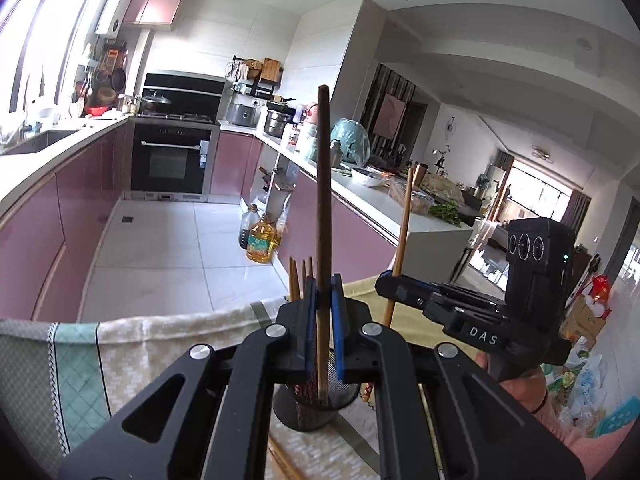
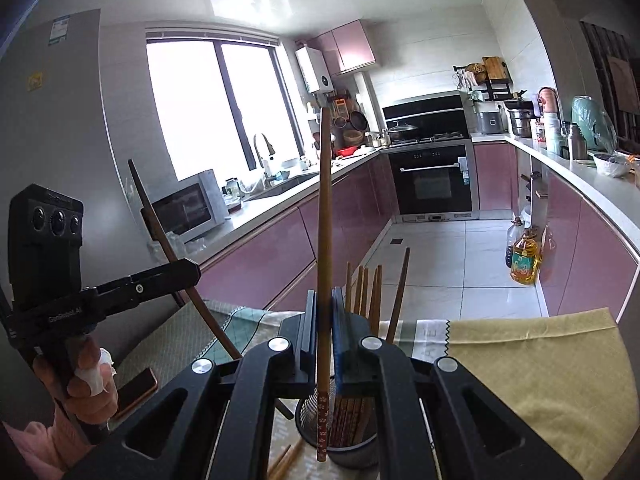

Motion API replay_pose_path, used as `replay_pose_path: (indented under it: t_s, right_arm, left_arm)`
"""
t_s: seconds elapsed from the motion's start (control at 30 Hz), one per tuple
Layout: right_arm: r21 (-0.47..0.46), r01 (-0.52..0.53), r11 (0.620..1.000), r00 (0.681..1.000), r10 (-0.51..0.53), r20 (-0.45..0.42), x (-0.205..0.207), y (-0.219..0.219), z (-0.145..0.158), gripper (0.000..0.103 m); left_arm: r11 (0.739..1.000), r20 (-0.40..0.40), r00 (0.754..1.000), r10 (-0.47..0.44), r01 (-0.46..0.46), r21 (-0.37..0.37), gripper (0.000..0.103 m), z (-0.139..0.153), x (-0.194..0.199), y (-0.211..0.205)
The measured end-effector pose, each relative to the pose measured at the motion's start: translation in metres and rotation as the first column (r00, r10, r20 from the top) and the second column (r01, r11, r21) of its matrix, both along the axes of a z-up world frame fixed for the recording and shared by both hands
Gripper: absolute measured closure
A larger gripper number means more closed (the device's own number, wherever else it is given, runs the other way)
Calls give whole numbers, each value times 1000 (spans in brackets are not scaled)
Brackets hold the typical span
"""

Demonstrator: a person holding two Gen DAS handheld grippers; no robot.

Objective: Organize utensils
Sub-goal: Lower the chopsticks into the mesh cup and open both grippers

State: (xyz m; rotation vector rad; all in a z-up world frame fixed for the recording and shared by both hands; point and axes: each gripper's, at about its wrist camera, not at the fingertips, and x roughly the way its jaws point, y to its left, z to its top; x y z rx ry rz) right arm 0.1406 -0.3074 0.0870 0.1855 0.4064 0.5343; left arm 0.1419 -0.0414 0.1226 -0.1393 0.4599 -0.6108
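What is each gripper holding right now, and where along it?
Left gripper clamps a dark chopstick on its lower half. Right gripper clamps a lighter chopstick low down too, both above the mesh holder.

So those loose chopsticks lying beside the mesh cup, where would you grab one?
Take a loose chopstick near its middle, coming straight down with the tool's fingers astride it: it lies flat on the mat, thin and long, close beside the mesh holder, so a side approach looks blocked.

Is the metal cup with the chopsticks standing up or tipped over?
Standing up. The mesh cup sits upright on the table, chopsticks poking out its top.
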Motion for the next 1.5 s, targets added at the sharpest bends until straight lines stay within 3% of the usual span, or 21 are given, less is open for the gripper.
replay_pose_path:
  t_s: [0.37, 0.77, 1.27, 1.4, 1.5]
  right_arm:
    - [-30, 36, 999, 998, -38, -56, 28, 8, -23, 97]
    - [-70, 24, 997, 987, -35, -154, 36, 14, -54, 97]
    - [-122, 39, 992, 965, -68, -251, 51, 16, -77, 95]
    - [-115, 57, 992, 966, -84, -246, 49, 13, -78, 94]
    - [-110, 76, 991, 968, -100, -231, 46, 10, -75, 84]
  left_arm:
    - [990, -77, 997, 12, -1, 142, 95, -29, 25, -27]
    - [965, -132, 991, -23, 57, 257, 95, -54, 34, -42]
    - [920, -247, 964, -101, 184, 345, 95, -71, 62, -60]
    - [923, -265, 959, -99, 188, 336, 95, -77, 76, -62]
    - [932, -274, 958, -83, 172, 319, 91, -81, 82, -62]
